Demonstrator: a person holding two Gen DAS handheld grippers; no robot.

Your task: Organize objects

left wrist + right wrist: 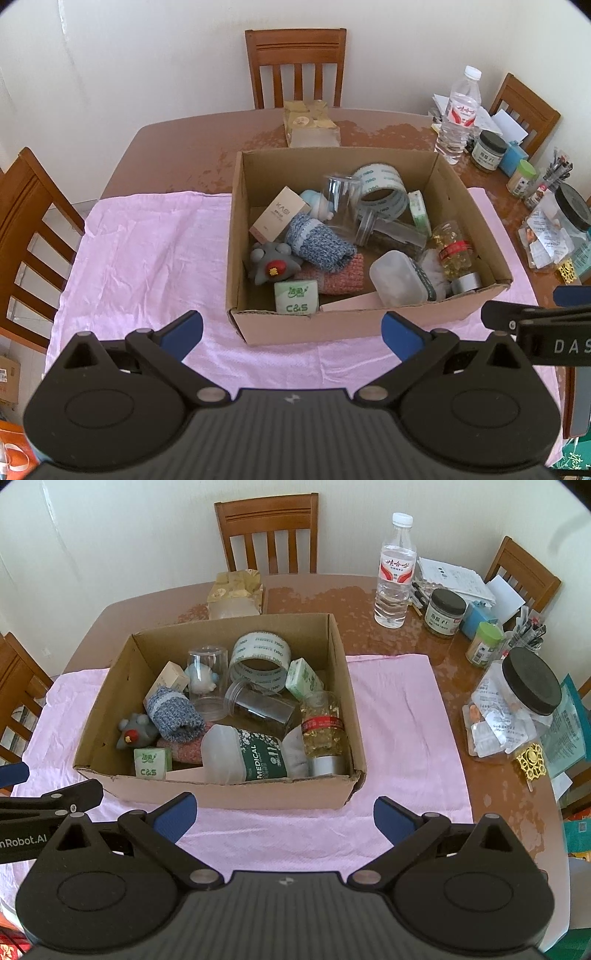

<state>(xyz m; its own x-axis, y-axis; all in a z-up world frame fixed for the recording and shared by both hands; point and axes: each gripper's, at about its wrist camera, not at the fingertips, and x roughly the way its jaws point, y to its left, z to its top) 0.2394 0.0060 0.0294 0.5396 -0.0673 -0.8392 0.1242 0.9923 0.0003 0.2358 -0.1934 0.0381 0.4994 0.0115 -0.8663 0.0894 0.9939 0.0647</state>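
Note:
An open cardboard box [476, 206] [347, 686] stands on a pink cloth [147, 251] [399, 716]. Inside lie a tape roll [384, 188] [258, 653], a clear cup [341, 199], a blue knit cloth [317, 242] [173, 710], a grey toy [271, 264], a C&S tissue pack [296, 295] [149, 762], a white medical bottle [240, 755] and a capsule jar [456, 251] [323, 727]. My left gripper [291, 332] and right gripper [284, 814] hover open and empty just before the box's near wall.
The brown table [177, 147] carries a water bottle [394, 572], several jars [443, 611], a large black-lidded jar [517, 709], papers and pens at the right. A yellow packet [308, 122] sits behind the box. Wooden chairs [295, 62] surround the table.

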